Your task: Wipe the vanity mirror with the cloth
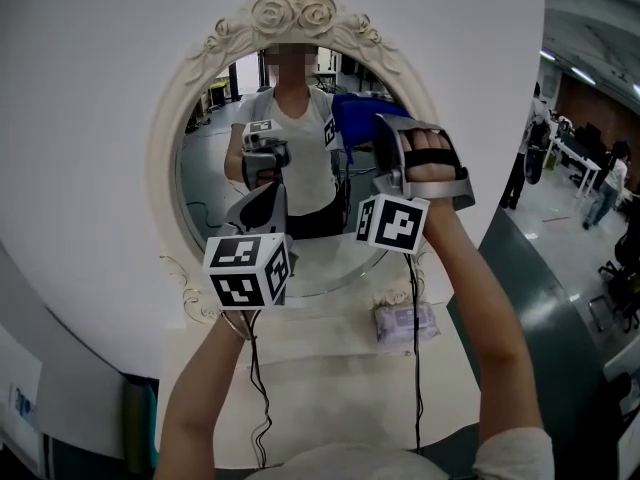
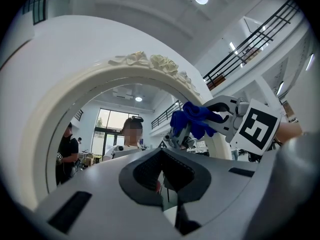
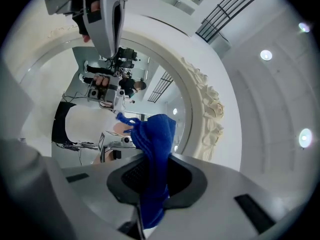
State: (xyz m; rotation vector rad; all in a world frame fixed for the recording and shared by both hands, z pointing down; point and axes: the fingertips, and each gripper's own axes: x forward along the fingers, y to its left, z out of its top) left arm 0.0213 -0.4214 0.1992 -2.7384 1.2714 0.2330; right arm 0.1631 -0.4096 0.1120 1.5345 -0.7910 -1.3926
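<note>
The left gripper [image 1: 266,190] hovers before the lower middle of the vanity mirror [image 1: 296,10], its jaws together on nothing; the right gripper [image 1: 385,133] clamps the blue cloth [image 1: 352,118] at the mirror's upper right glass, seemingly touching it. Wiping looks under way; no streaks show which parts are done, so much of the glass may remain.
</note>
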